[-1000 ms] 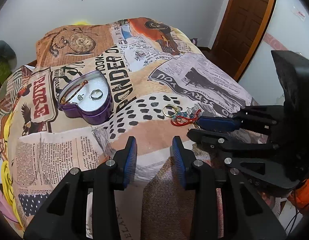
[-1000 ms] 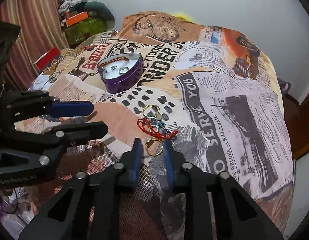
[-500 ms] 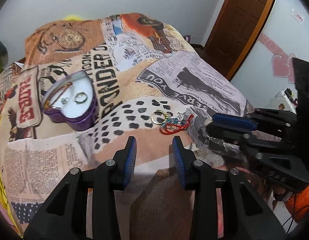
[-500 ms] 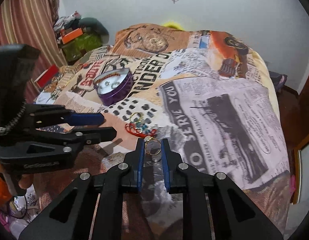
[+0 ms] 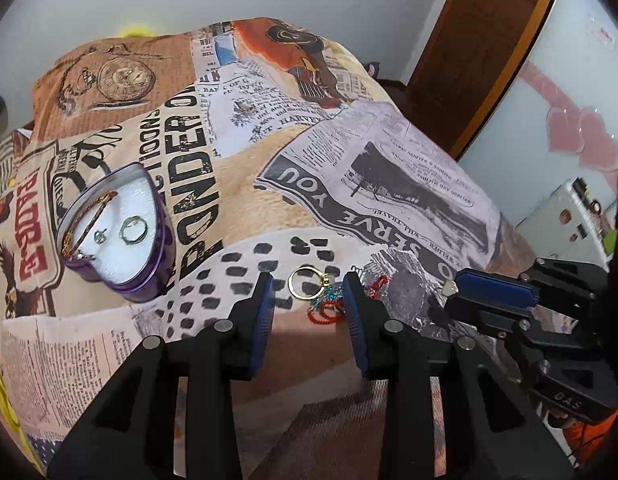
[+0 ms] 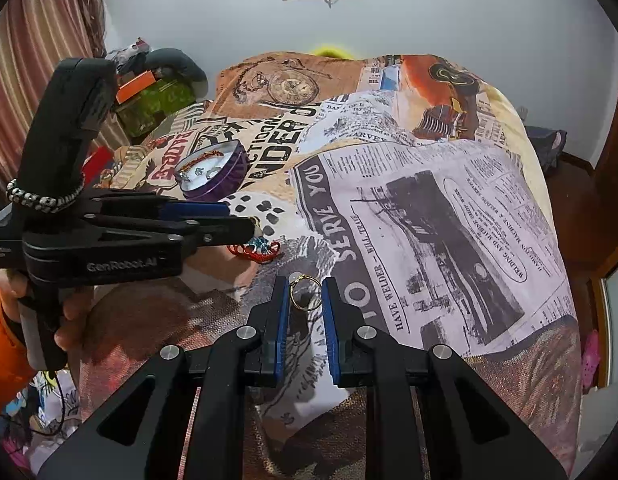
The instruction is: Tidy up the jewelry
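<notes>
A purple heart-shaped tin (image 5: 149, 276) (image 6: 229, 176) with a white lining sits on the bed and holds a bracelet, a ring and a small piece. A gold ring (image 5: 305, 283) and a red and blue beaded tangle (image 5: 329, 306) (image 6: 255, 249) lie on the bedspread. My left gripper (image 5: 308, 284) (image 6: 241, 220) hovers over them with its jaws closing; the ring shows between the pads, untouched. My right gripper (image 6: 305, 282) (image 5: 451, 294) is shut on a second gold ring (image 6: 305, 294), held clear of the spread. Its heart charm (image 5: 452, 288) shows at the tips.
The printed bedspread (image 5: 349, 184) drops off at its near and right edges. A wooden door (image 5: 481, 40) stands to the right, striped curtains (image 6: 37, 60) and piled clutter (image 6: 153, 92) to the left. A hand with an orange sleeve (image 6: 69, 312) holds the left gripper.
My left gripper has slid right, from beside the tin to over the loose ring and beads. My right gripper has lifted its gold ring off the spread, away from the pile.
</notes>
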Demonstrator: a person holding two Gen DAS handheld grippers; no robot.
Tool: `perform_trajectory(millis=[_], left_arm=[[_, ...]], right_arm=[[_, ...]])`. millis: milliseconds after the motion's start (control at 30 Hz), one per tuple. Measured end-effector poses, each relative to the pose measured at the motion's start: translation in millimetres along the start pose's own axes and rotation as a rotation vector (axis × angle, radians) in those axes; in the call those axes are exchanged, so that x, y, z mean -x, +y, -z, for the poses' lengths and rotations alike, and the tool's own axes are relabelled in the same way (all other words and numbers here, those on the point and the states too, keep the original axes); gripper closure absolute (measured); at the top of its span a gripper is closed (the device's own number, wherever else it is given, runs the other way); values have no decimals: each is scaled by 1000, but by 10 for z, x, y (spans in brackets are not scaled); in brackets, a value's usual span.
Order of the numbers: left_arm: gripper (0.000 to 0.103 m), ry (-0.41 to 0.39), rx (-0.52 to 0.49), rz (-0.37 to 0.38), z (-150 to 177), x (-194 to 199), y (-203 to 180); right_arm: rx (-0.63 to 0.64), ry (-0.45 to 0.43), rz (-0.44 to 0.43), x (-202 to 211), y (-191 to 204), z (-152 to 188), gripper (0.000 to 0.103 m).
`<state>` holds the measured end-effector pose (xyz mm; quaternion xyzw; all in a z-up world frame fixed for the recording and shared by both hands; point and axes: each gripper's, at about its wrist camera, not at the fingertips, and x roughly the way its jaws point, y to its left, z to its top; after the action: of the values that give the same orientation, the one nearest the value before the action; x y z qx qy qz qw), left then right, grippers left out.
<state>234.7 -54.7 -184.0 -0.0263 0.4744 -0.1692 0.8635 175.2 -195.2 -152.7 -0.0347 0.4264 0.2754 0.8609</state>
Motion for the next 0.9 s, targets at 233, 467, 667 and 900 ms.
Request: perform_trajectory(millis=[233,467,667,900], left_arm=[[79,9,60,19,-24,-104,48],[102,-5,93,82,20,-55,134],[102,-54,59,44,28,122,127],[86,-31,-17,-19,-75,81,14]], right_arm=[[1,0,6,-20,-1,25,88],[-10,-13,-2,5,4,-8,88],[-13,-31,-1,43,11,-55,88],[-37,-36,-11,43,-11,-53,88]])
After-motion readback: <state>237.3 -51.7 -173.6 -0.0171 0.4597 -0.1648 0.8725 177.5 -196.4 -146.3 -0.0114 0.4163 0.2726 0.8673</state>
